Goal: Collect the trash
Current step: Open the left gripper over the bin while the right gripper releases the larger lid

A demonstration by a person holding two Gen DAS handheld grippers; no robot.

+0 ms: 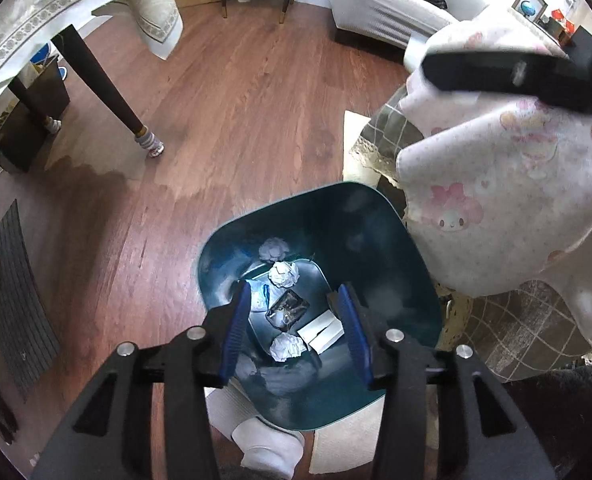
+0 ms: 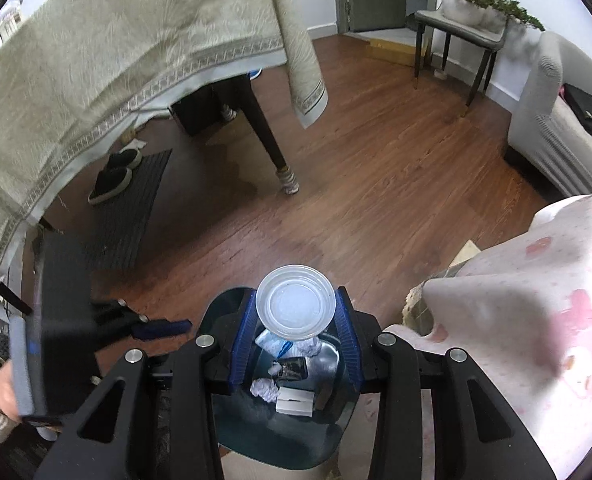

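Blue-padded, my left gripper (image 1: 294, 320) hangs spread and empty over the teal bin (image 1: 395, 240) holding crumpled paper (image 1: 284, 273), while my right gripper (image 2: 296, 322) pinches a clear plastic cup (image 2: 295, 302), not yet dropped.

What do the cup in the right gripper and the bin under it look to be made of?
Cup: thin clear plastic, probably; the base is see-through and slightly frosted. Bin: dark teal moulded plastic, seemingly; its smooth inner walls show soft glare patches.
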